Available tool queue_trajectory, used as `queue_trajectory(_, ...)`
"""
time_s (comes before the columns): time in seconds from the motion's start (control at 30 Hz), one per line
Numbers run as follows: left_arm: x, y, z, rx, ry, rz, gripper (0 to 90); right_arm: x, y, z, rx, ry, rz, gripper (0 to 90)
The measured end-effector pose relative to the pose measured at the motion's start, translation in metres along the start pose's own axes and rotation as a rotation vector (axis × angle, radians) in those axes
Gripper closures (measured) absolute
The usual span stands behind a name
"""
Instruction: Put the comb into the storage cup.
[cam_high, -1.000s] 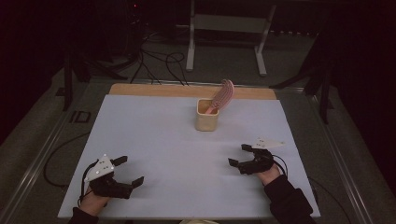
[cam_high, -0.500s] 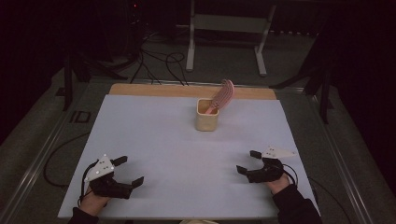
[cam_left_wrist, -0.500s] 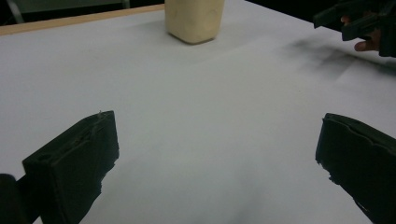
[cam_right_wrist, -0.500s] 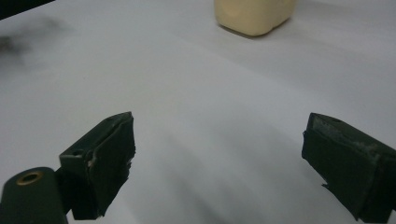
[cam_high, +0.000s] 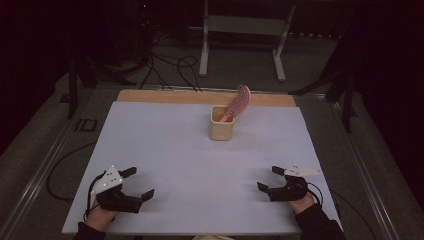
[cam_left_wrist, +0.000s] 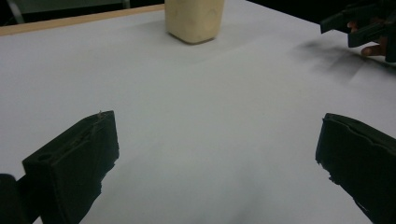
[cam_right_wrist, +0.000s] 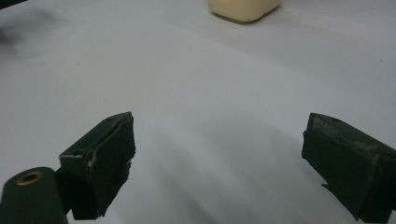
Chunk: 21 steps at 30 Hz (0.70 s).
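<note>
Jaws of the left gripper (cam_high: 138, 183) and right gripper (cam_high: 268, 178) gape wide, gripping nothing. Ahead of both, well apart, a cream cup (cam_high: 222, 123) holds a pink hairbrush (cam_high: 237, 102). No readable writing.

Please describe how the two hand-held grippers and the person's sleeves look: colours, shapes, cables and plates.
The left black two-jaw gripper and the right black two-jaw gripper each carry a pale grey three-cornered plate on top, and a thin black cable trails from each. In the gripper views the jaws are blocky, with worn, chipped pads. Dark sleeves cover the person's forearms.
</note>
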<state>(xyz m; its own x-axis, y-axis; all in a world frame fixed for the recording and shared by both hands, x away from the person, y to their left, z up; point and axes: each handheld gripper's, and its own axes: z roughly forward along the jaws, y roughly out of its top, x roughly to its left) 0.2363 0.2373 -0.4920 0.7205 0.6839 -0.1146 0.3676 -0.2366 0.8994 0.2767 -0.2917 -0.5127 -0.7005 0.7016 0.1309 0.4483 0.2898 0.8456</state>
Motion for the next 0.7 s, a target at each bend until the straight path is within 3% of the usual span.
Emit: queue_trajectory(0.7, -0.0008, -0.0012, -0.0017, -0.002, 0.004, -0.002, 0.1, 0.0029, 0.0004, 0.0031, 0.005, -0.01, -0.025, 9.3)
